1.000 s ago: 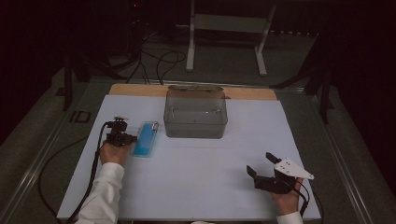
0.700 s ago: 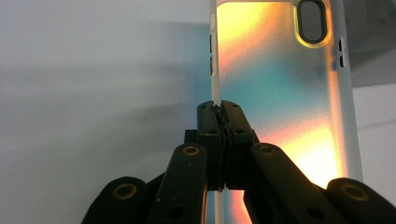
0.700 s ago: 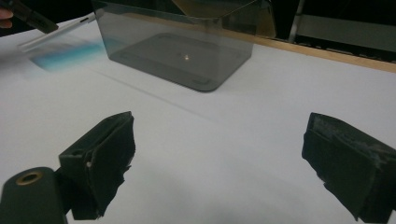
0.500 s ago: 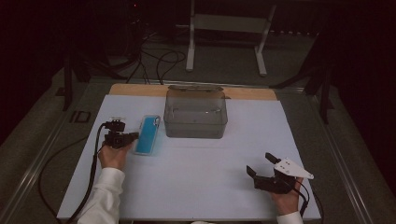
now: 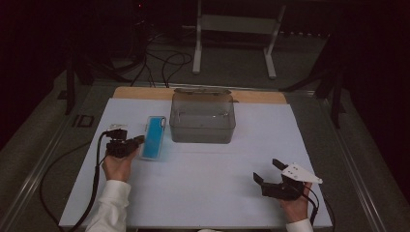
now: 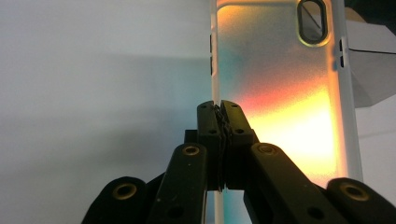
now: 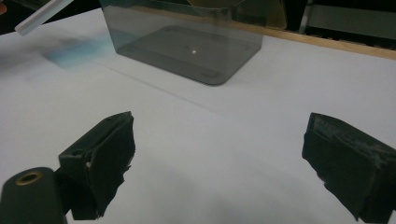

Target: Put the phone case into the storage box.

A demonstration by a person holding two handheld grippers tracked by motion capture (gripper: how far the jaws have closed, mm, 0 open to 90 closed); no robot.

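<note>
The left gripper (image 5: 138, 140) is clamped on the side edge of a blue phone case (image 5: 154, 137), lifted just left of the empty grey bin (image 5: 203, 126), likely its destination, while the right gripper (image 5: 270, 172) rests wide open, well apart

I work in a dim lab: white sheet (image 5: 203, 193) on a bench, loose cables (image 5: 159, 63) and metal stand (image 5: 237, 29) behind.
</note>
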